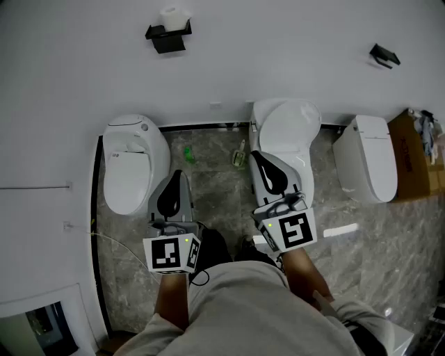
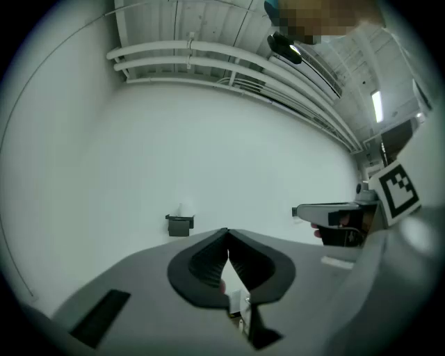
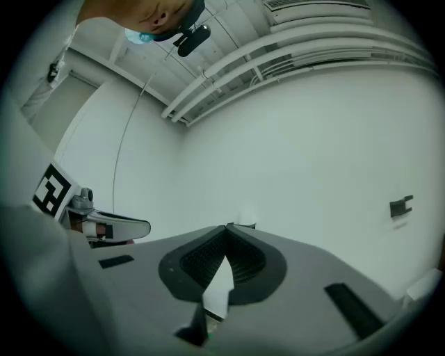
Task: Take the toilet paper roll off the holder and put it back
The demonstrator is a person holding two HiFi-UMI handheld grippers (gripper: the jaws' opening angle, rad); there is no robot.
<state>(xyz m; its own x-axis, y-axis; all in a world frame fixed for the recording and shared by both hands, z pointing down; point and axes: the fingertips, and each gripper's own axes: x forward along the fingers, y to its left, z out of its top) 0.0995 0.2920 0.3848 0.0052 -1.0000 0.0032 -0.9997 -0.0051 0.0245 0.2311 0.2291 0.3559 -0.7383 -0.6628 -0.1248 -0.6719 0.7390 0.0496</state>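
Note:
A white toilet paper roll (image 1: 174,17) stands on a black holder (image 1: 167,36) fixed high on the white wall. Both grippers hang well short of it, over the floor between the toilets. My left gripper (image 1: 178,174) is shut with nothing in it, and so is my right gripper (image 1: 256,154). In the left gripper view the holder (image 2: 179,224) shows small on the wall, left of the closed tips (image 2: 227,231), with the roll (image 2: 182,208) faint above it. In the right gripper view the holder (image 3: 245,224) peeks out just behind the closed tips (image 3: 227,227).
Three white toilets stand along the wall: one at the left (image 1: 132,163), one in the middle (image 1: 288,135), one at the right (image 1: 368,163). A second black holder (image 1: 384,55) is on the wall at the right. A cardboard box (image 1: 417,160) sits at the far right. A green item (image 1: 187,153) lies on the floor.

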